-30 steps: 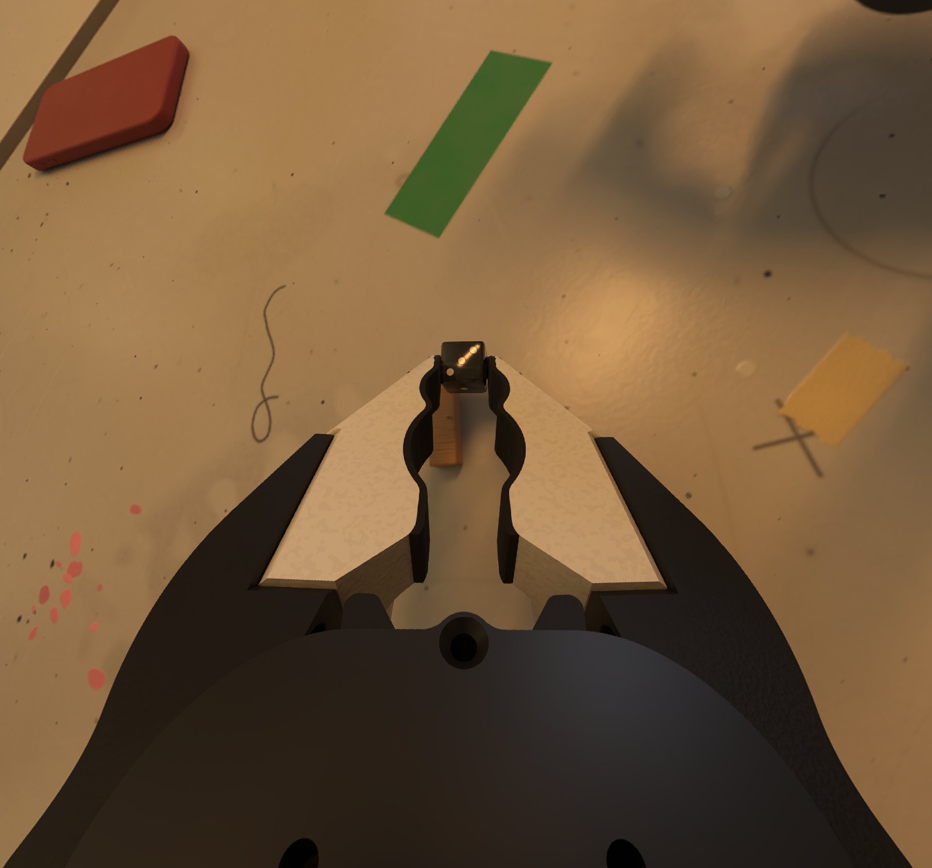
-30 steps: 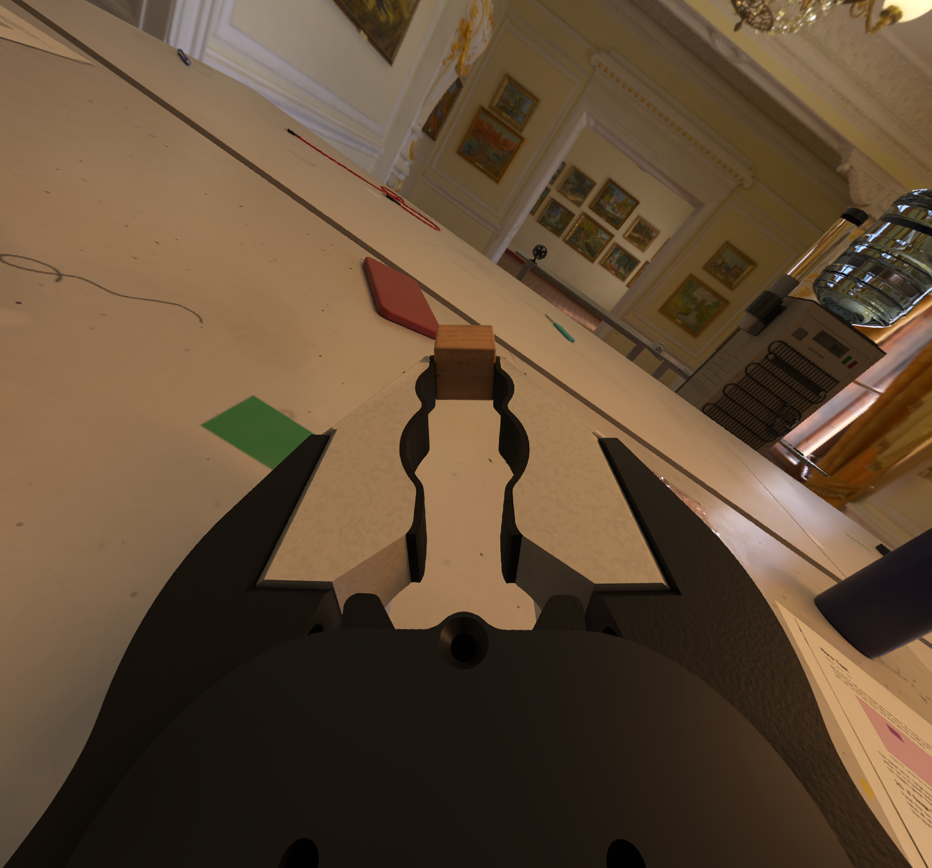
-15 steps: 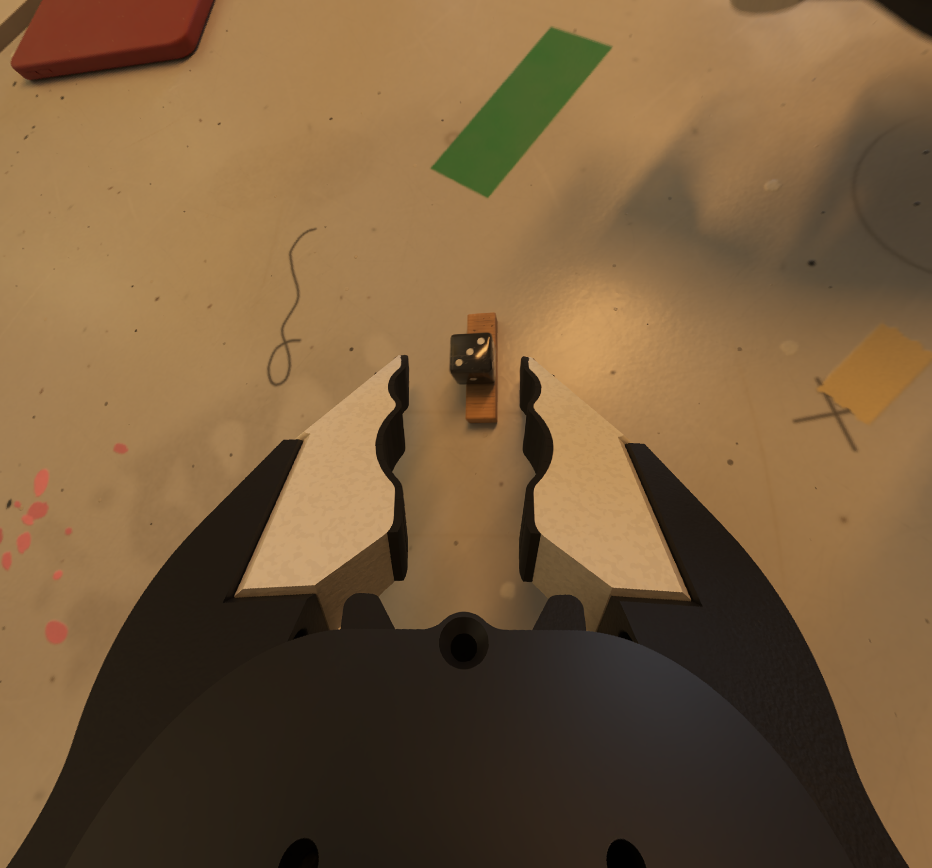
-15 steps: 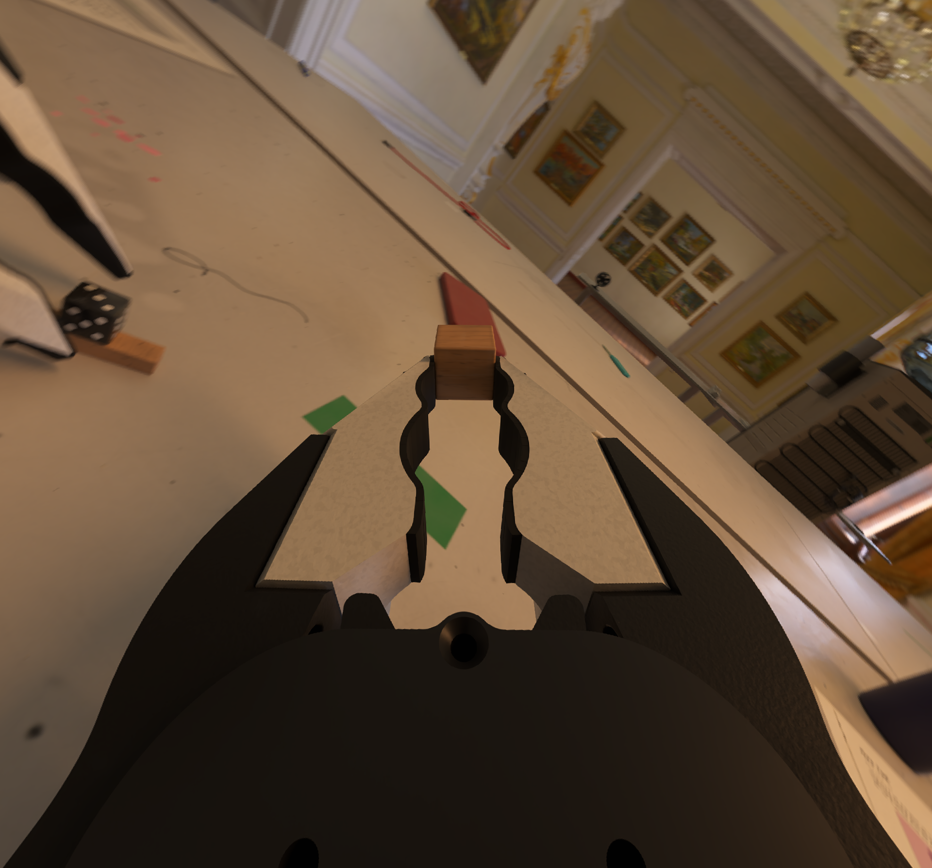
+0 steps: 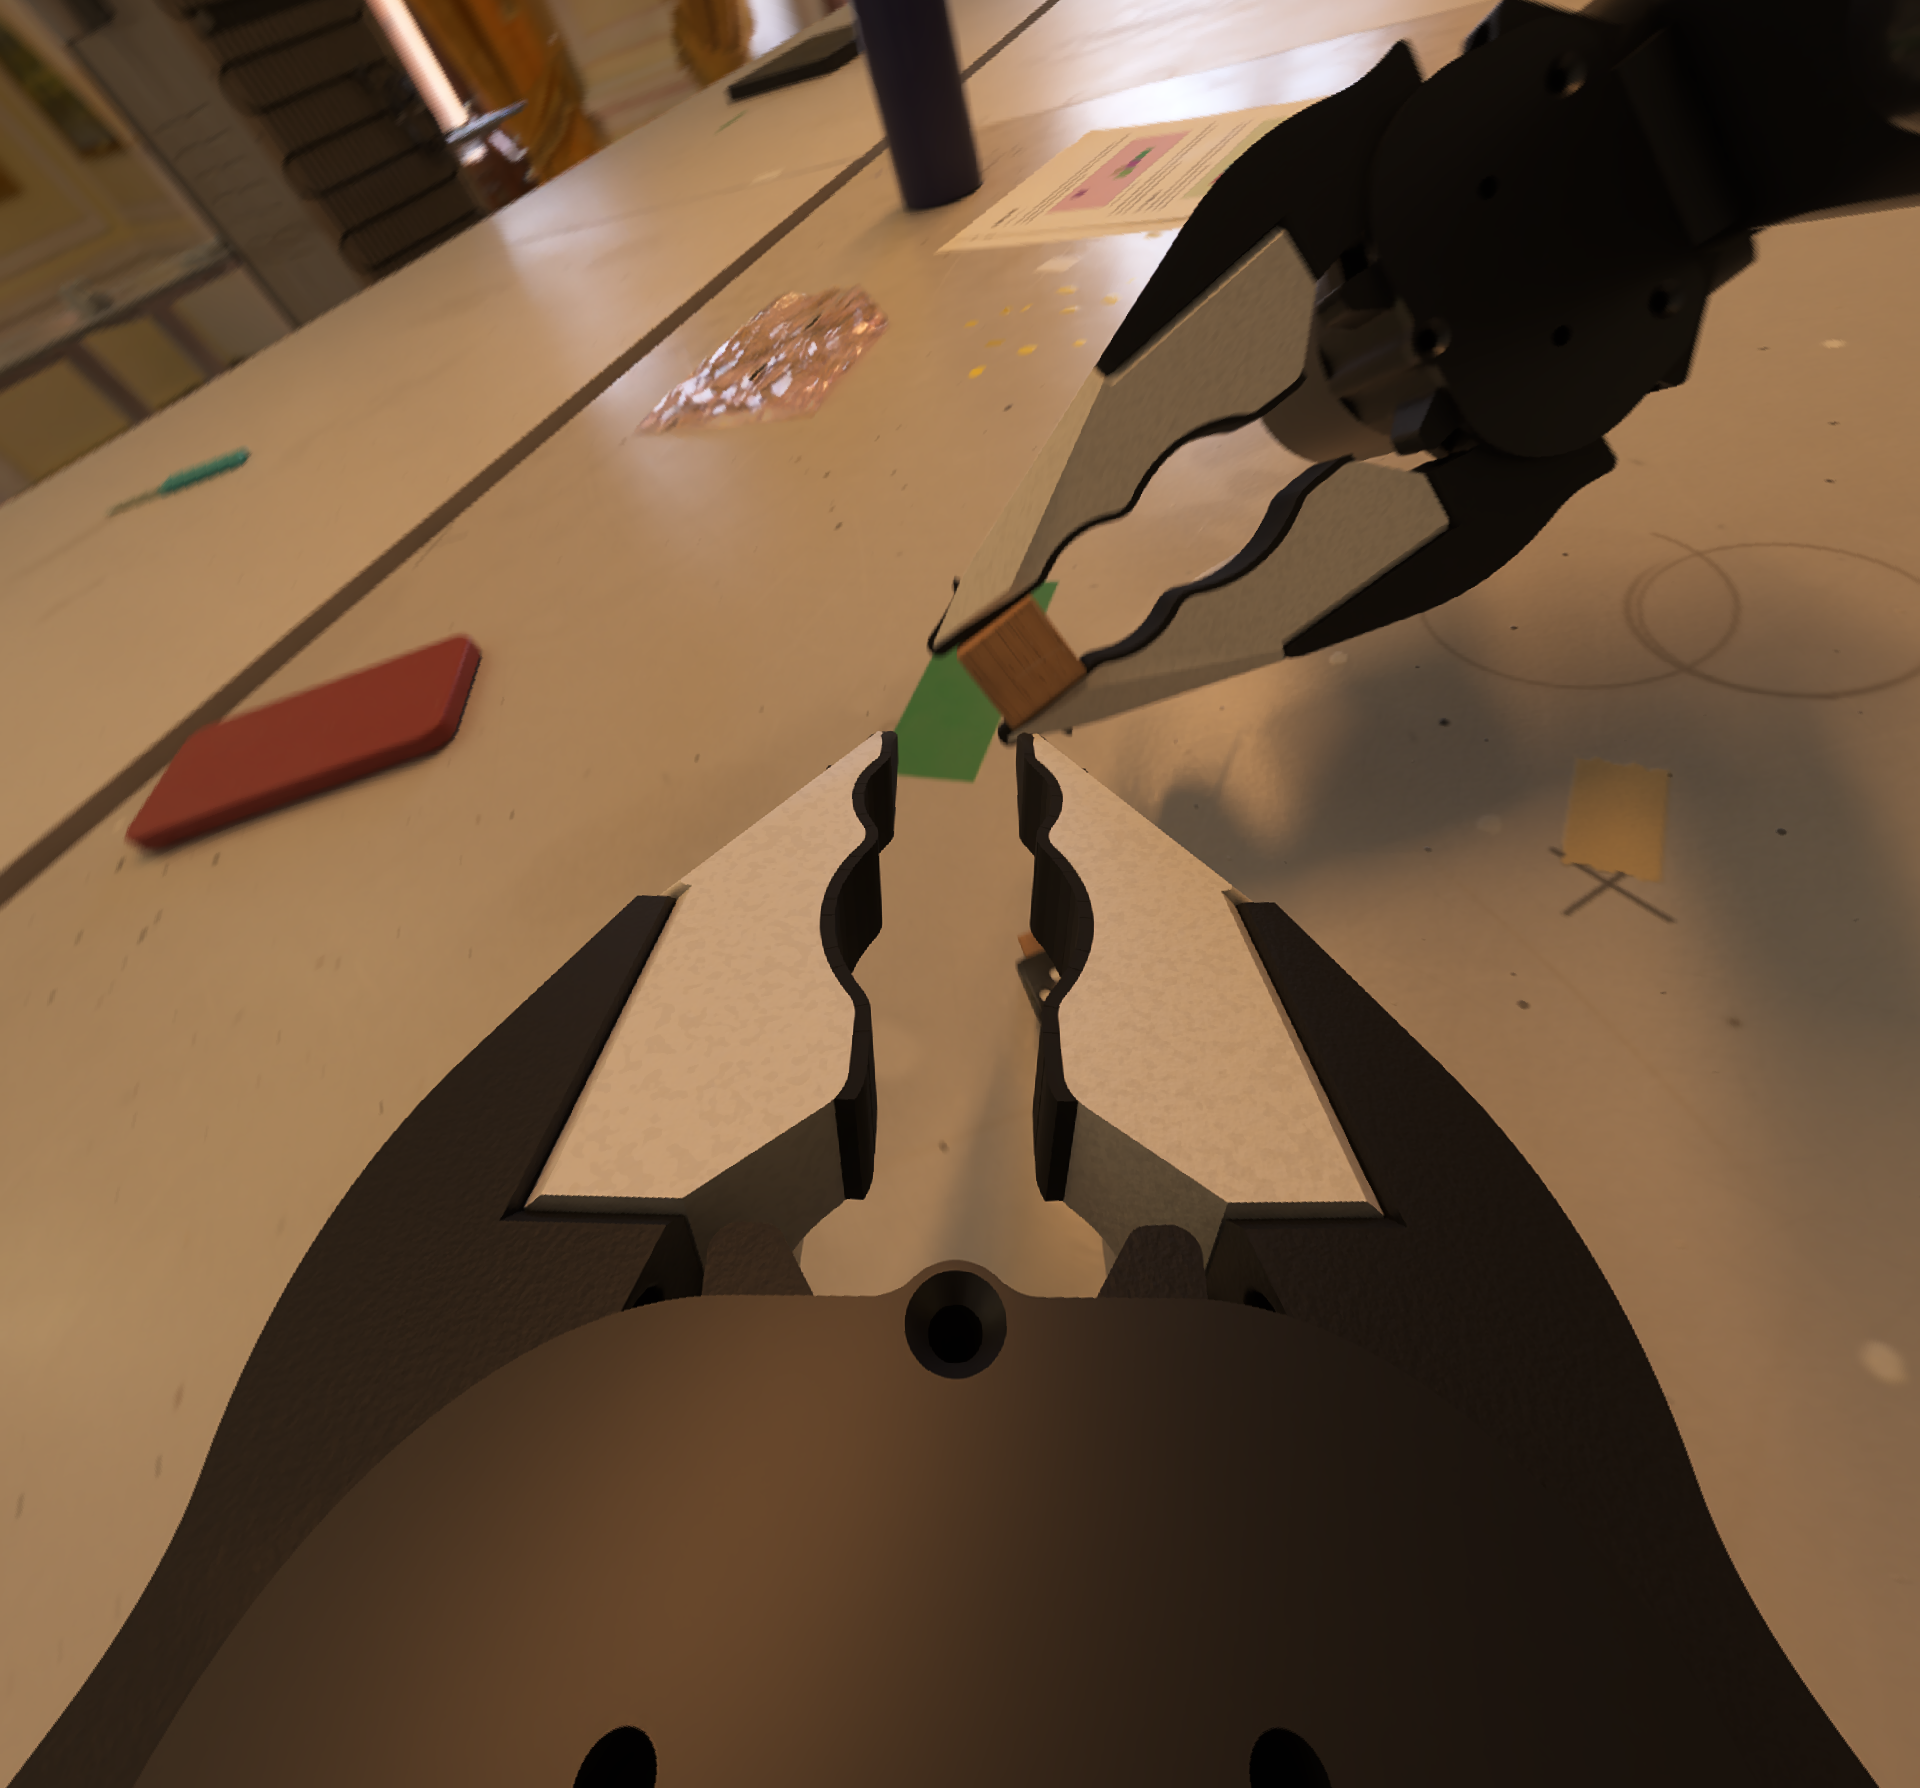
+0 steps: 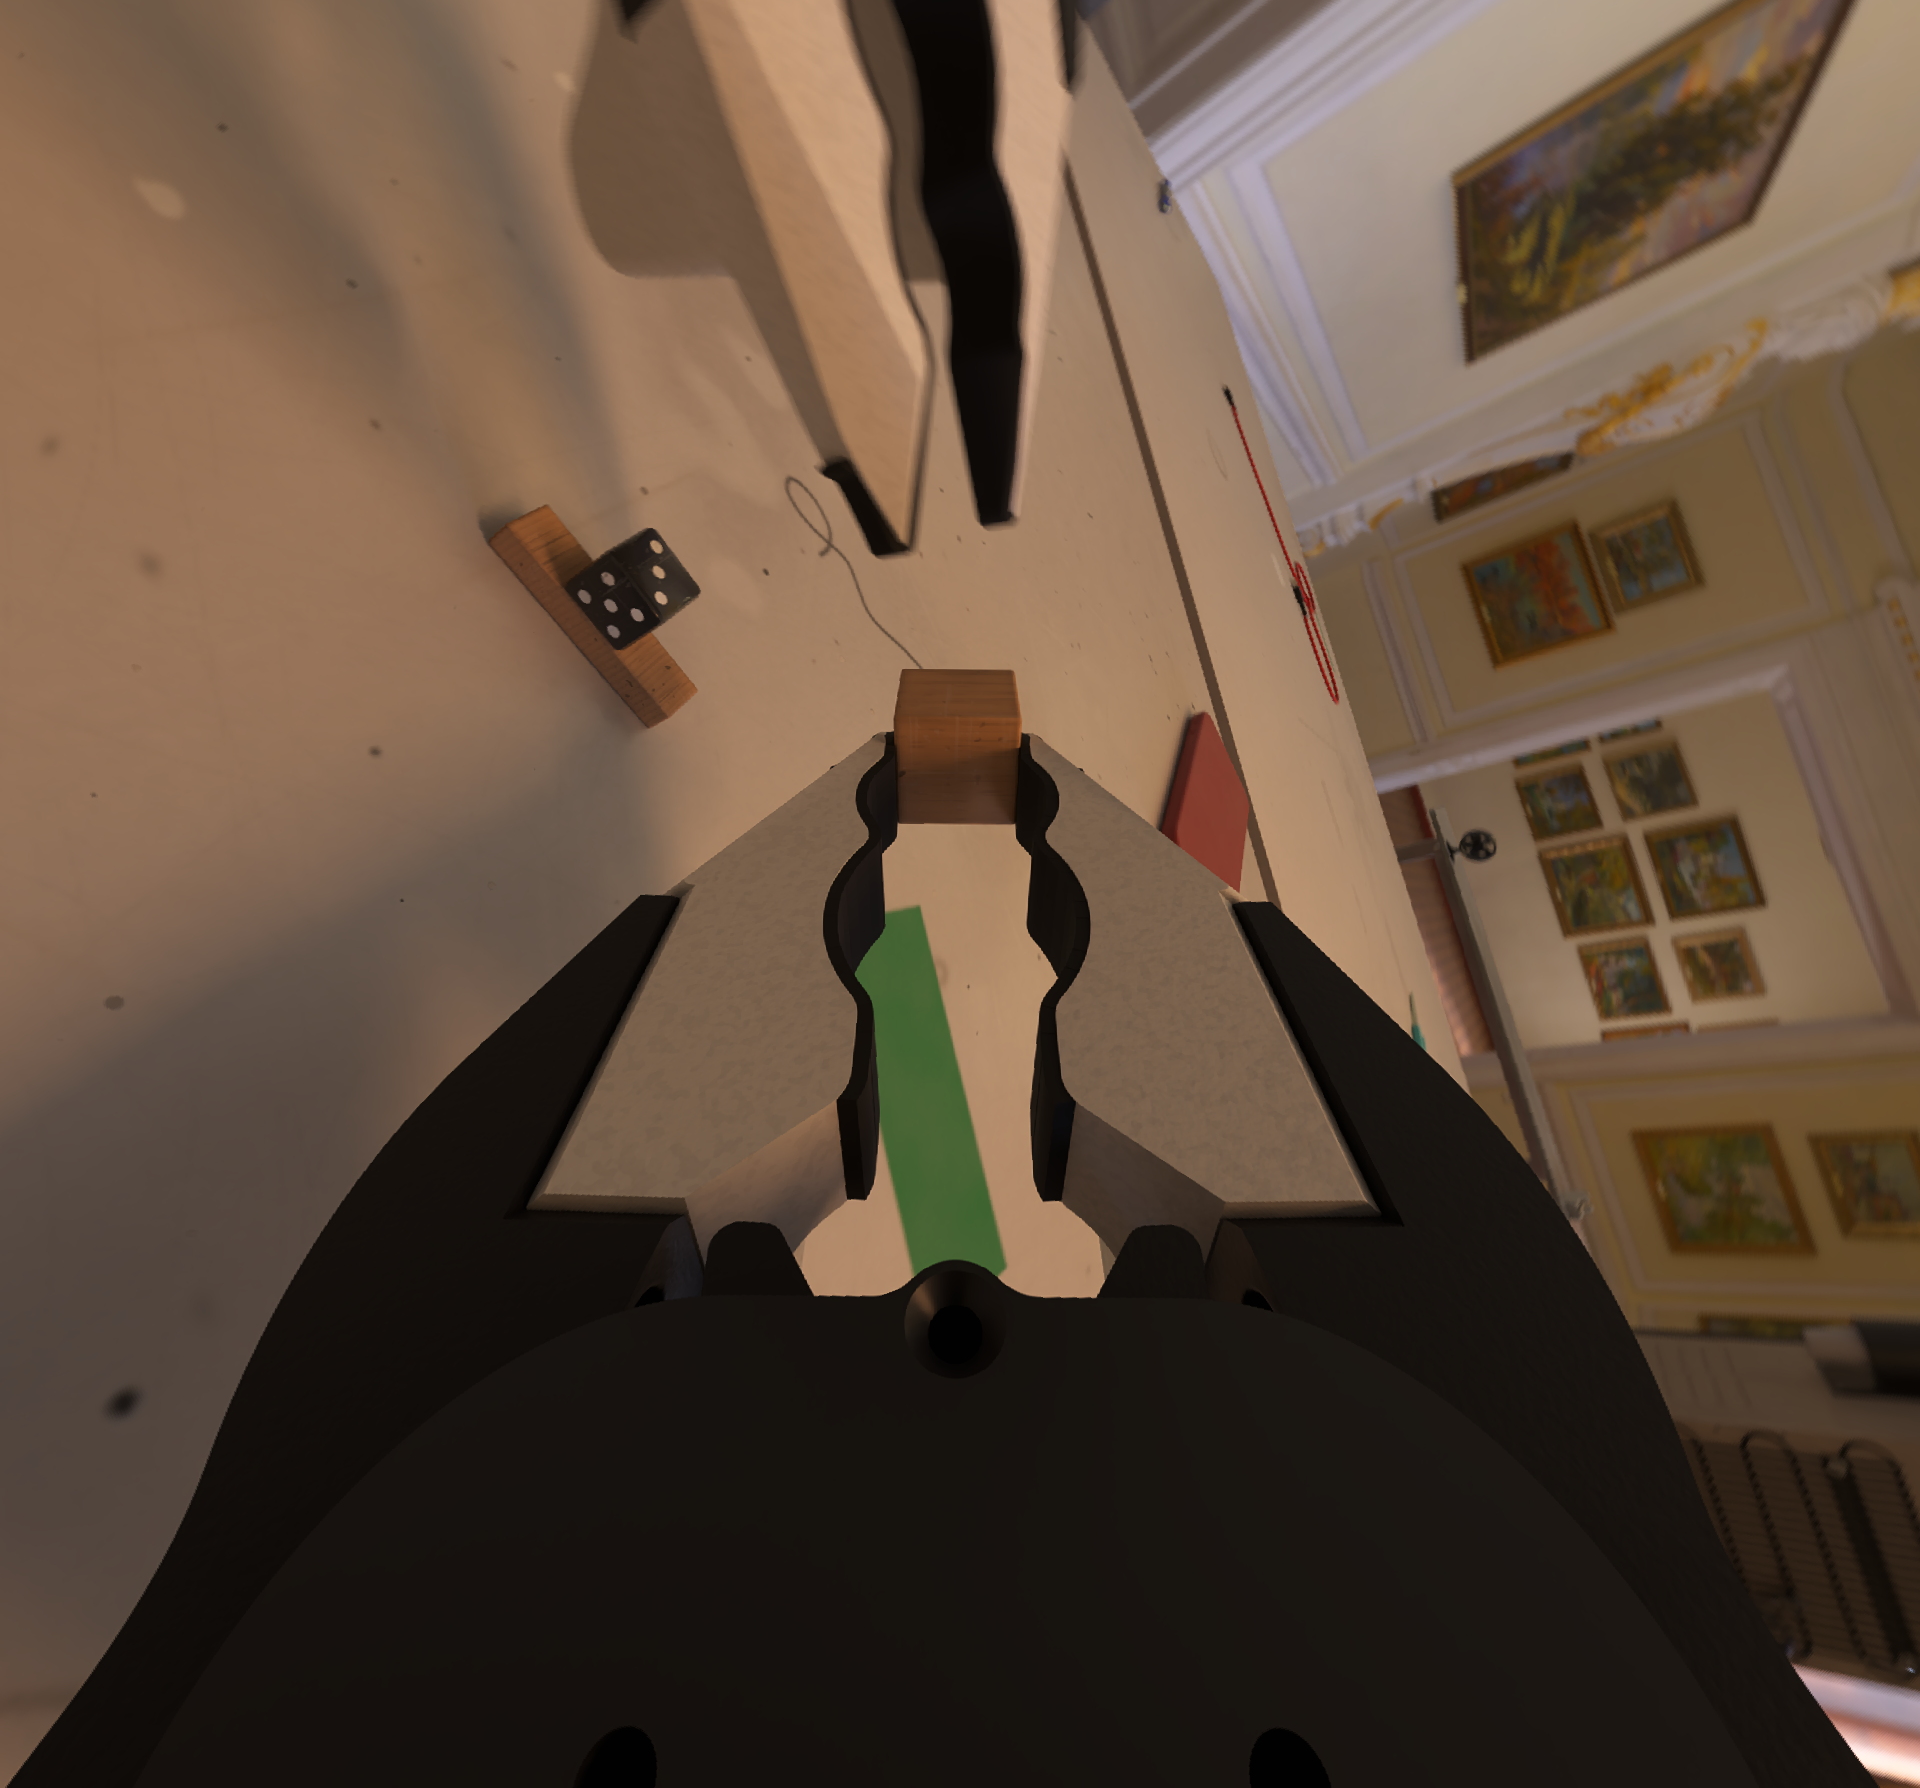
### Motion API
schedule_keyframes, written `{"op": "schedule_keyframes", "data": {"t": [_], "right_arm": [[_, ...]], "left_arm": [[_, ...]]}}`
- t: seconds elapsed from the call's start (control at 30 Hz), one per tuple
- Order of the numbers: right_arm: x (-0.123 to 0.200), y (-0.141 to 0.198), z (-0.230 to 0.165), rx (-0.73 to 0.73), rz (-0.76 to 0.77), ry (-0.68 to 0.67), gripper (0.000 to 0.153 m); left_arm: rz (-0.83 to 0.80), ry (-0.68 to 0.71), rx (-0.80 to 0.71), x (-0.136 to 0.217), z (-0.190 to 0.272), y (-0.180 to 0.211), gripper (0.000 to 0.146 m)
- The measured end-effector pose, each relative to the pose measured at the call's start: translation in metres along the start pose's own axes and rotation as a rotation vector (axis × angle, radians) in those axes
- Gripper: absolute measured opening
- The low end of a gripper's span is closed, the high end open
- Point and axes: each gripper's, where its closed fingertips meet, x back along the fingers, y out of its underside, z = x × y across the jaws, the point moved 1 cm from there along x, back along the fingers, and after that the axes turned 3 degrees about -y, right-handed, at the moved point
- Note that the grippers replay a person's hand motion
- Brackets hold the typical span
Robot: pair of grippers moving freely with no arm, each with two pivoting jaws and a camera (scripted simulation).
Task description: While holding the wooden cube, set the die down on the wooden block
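On the wooden block [image 6: 592,618] sits the die [image 6: 634,587]; left tongs [image 5: 954,762] apart should lift clear, right tongs [image 6: 956,751] clamped on the wooden cube [image 6: 956,746].

Ornate gallery hall: gilt-framed paintings [image 6: 1668,140] on cream moulded walls, long tables [image 5: 436,450].

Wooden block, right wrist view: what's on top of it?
A black die with white pips sits on the flat light wooden block, near its middle, both ends bare. The strip of block under the die is covered.
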Motion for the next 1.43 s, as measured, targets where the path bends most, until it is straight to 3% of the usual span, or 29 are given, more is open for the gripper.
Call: {"op": "schedule_keyframes", "data": {"t": [0.2, 0.33, 0.53, 0.63, 0.7, 0.93, 1.03, 1.17, 1.3, 1.43], "right_arm": [[-0.015, -0.006, -0.001, 0.149, 0.029, -0.108, 0.021], [-0.022, -0.005, -0.003, 0.163, 0.031, -0.139, 0.021], [-0.022, -0.001, -0.007, 0.2, -0.018, -0.081, 0.021], [-0.018, 0.001, -0.006, 0.183, -0.007, -0.064, 0.021], [-0.017, 0.002, -0.007, 0.177, -0.004, -0.066, 0.021], [-0.02, 0.008, 0.008, 0.129, -0.084, 0.047, 0.021], [-0.019, 0.006, 0.015, 0.041, -0.057, 0.066, 0.021], [-0.018, 0.01, 0.017, 0.046, -0.082, 0.087, 0.021], [-0.019, 0.008, 0.015, 0.058, -0.073, 0.085, 0.021], [-0.02, 0.005, 0.011, 0.1, -0.063, 0.075, 0.021]], "left_arm": [[-0.01, 0.128, -0.144, -0.01, -0.005, 0.001, 0.02], [-0.048, 0.119, -0.182, -0.009, -0.005, 0.013, 0.005], [-0.078, 0.084, -0.229, -0.009, -0.004, 0.021, 0.006], [-0.087, 0.076, -0.245, -0.008, 0.0, 0.023, 0.018], [-0.079, 0.069, -0.252, -0.008, 0.002, 0.022, 0.019], [-0.089, 0.016, -0.267, -0.012, 0.0, 0.026, 0.001], [-0.108, -0.018, -0.328, -0.018, 0.004, 0.03, 0.0], [-0.131, -0.059, -0.353, -0.021, 0.003, 0.032, 0.0], [-0.059, -0.123, -0.243, -0.016, -0.01, 0.018, 0.011], [-0.04, -0.093, -0.197, -0.015, -0.011, 0.015, 0.023]]}}
